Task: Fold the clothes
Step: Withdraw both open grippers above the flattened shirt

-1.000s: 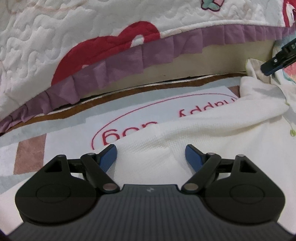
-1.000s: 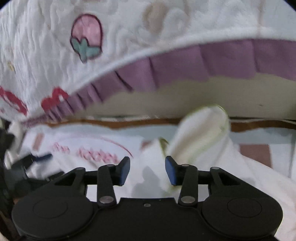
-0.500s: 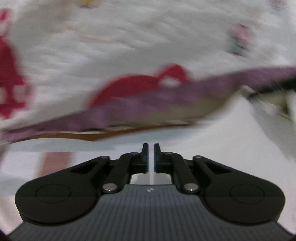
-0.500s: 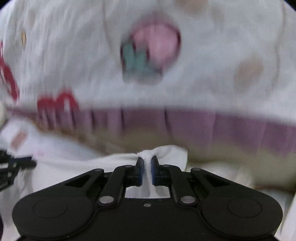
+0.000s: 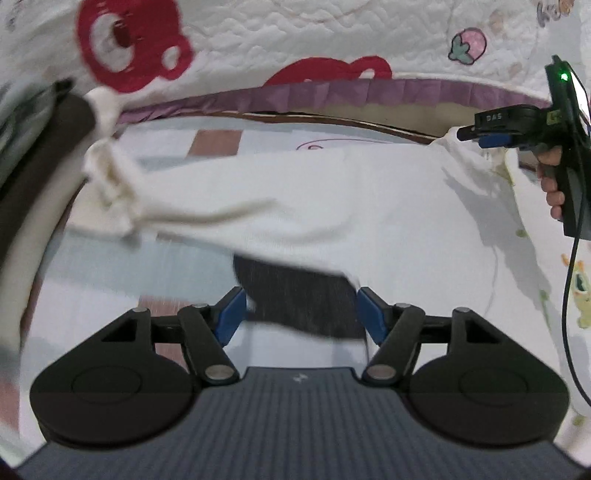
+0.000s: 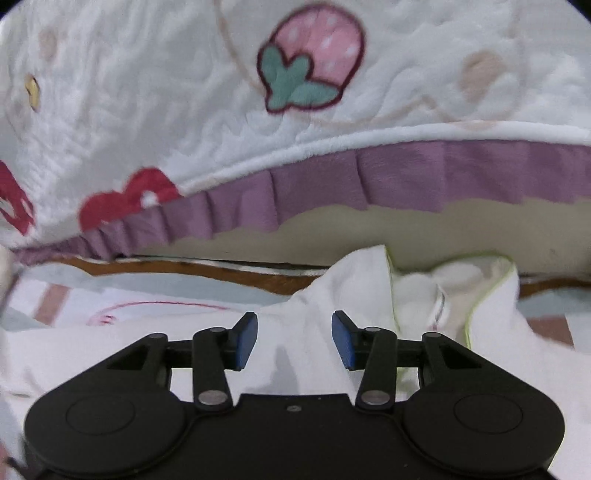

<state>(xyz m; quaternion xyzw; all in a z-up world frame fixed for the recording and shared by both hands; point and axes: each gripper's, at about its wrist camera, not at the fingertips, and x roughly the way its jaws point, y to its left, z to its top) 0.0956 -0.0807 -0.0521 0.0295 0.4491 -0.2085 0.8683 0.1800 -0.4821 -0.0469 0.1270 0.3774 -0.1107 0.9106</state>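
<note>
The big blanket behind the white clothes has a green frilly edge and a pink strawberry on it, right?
Almost. The blanket does have a pink strawberry, but its frilly edge is purple, not green. The right wrist view shows the purple frill running along the blanket's bottom, behind the white garment. The only green there is a thin trim on the garment.

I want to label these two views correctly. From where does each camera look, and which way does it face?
Left wrist: sits on the left gripper, looks down across the white garment toward the quilt; the right gripper and a hand show.
Right wrist: sits on the right gripper, faces the garment's green-edged part and the quilt.
Shared: garment, quilt, purple frill.
</note>
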